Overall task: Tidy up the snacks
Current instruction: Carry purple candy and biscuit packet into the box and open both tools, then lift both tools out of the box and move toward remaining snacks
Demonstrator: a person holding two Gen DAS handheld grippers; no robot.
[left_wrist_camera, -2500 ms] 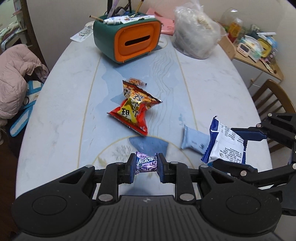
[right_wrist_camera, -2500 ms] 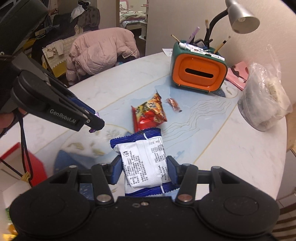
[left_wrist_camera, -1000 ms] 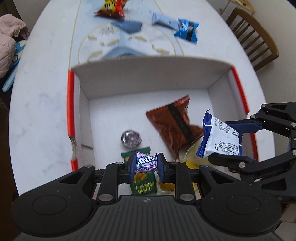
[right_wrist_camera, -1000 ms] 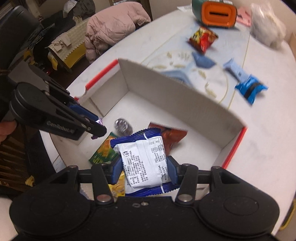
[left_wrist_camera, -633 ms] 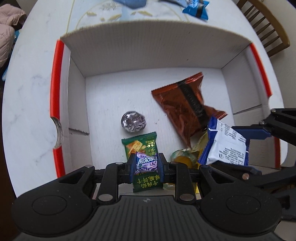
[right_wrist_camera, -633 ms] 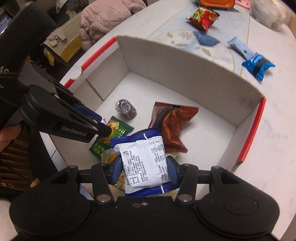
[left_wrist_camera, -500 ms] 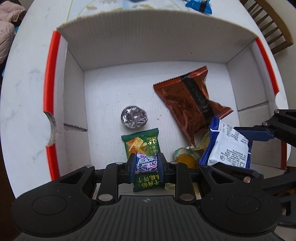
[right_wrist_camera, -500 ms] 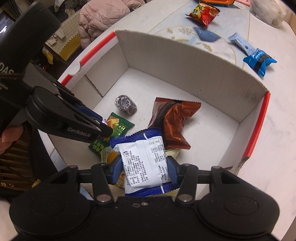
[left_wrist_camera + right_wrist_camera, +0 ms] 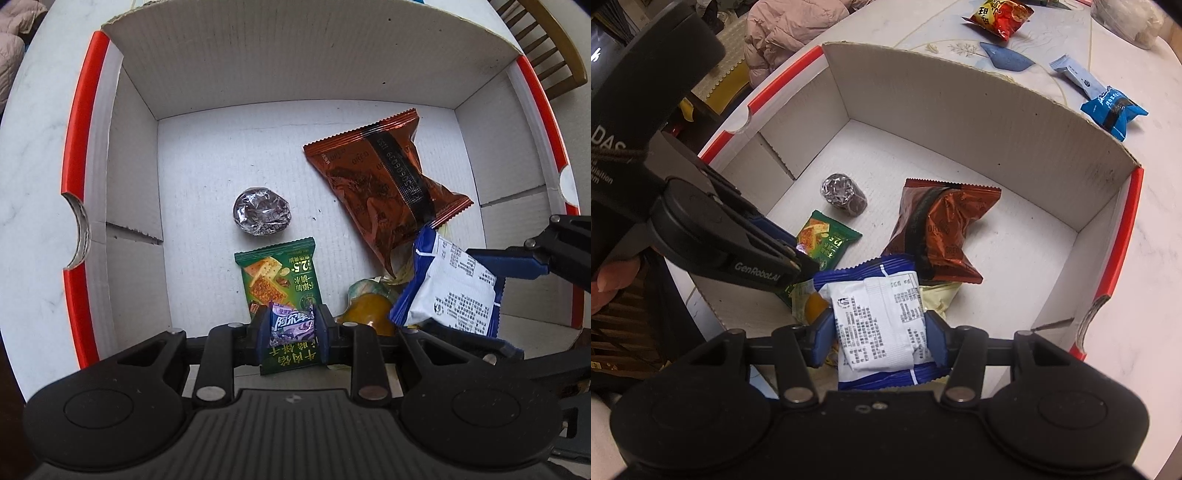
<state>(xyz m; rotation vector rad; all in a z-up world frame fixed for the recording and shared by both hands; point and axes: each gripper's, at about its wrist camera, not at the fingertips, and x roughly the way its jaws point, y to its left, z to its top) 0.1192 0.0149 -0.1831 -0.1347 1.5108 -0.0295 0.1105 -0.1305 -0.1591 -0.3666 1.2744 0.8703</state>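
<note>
While both tools hang over the open cardboard box [image 9: 303,74], the left gripper [image 9: 291,328] is clamped on a small purple candy [image 9: 291,324] and the right gripper [image 9: 879,332] on a blue and white packet [image 9: 882,325]; if they let go now, I think the candy may land on the green cracker pack [image 9: 280,273] and the packet on the brown bag [image 9: 942,229], making a pile and not an order; the two tools are close and could knock together. The box stands on a white marble table [image 9: 1126,369]; a red snack bag [image 9: 997,14] and a blue wrapper [image 9: 1112,109] lie beyond it; a pink jacket [image 9: 790,26] and a wooden chair [image 9: 550,48] stand near.
</note>
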